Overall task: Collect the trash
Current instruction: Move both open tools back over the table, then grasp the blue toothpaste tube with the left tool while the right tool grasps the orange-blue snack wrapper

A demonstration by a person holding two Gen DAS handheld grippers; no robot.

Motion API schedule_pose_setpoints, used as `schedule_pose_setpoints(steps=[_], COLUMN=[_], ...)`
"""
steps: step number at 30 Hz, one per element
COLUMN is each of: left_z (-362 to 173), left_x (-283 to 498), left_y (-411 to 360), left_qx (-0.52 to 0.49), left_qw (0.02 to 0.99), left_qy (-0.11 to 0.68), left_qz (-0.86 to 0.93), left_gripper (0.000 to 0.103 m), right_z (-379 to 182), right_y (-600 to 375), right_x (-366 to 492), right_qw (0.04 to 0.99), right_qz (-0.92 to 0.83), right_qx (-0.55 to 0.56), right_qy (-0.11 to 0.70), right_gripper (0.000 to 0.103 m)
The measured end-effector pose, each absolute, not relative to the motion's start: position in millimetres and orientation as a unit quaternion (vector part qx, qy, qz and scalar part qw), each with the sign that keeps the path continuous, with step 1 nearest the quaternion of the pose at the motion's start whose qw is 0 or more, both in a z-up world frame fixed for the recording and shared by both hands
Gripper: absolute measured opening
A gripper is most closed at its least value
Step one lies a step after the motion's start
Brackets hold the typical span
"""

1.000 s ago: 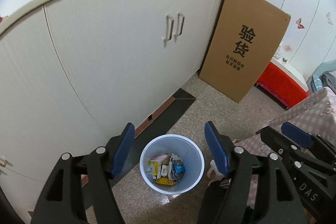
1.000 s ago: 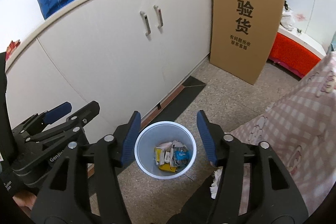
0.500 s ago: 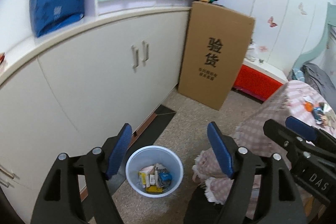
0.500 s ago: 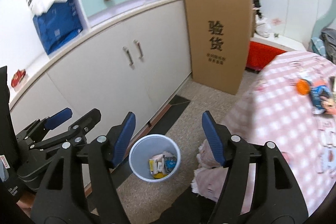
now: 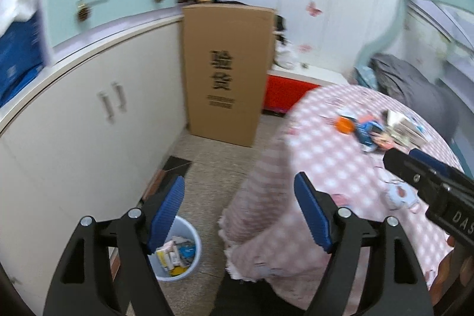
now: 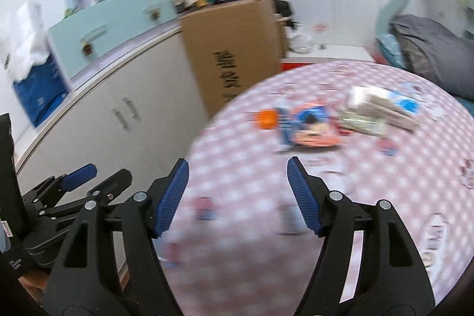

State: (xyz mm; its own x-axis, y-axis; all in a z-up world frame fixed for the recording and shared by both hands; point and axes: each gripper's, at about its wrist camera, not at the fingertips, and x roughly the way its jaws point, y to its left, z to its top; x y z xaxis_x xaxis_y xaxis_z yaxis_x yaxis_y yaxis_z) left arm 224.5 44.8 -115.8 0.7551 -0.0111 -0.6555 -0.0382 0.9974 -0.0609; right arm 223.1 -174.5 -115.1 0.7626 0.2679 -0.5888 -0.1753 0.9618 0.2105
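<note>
**Operator:** What has changed?

**Manual:** Your view has swung up from the waste bin (image 5: 177, 250) to the surface (image 6: 370, 182) with the pink checked cloth. You hold the left hand-held gripper (image 5: 238, 215) and the right hand-held gripper (image 6: 237, 197) spread wide, both empty.

**Operator:** Where is the trash?

**Manual:** The orange item (image 6: 266, 120), the blue cartoon wrapper (image 6: 308, 129) and the paper packets (image 6: 376, 111) lie on the surface ahead of you. The drop appears finished; you likely reach for these next.

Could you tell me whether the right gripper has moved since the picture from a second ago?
Yes. The right gripper has swung up and rightward, away from the trash bin by the white cabinet; it now faces the pink checked table.
</note>
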Motion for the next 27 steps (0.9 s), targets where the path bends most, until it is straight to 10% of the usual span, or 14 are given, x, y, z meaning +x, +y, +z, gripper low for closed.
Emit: schedule_pose_setpoints(steps=[12,27], left_z=[-123.5,-149.1], left_x=[281.1,356.9], left_y=[-48.5,-104.0], left_qx=[0.002,-0.044], left_qw=[0.923,0.89], left_qy=[0.377,0.429], left_qz=[-0.074,-0.146], left_gripper=[0.074,0.026], right_z=[-135.0,-147.8], right_y=[-263.9,-277.2], right_x=[256.8,291.3], right_qw=[0.93,0.921], right_qz=[0.048,0.065], right_qx=[0.1,0.089], right_qy=[0.349,0.374], right_gripper=[0.068,0.061])
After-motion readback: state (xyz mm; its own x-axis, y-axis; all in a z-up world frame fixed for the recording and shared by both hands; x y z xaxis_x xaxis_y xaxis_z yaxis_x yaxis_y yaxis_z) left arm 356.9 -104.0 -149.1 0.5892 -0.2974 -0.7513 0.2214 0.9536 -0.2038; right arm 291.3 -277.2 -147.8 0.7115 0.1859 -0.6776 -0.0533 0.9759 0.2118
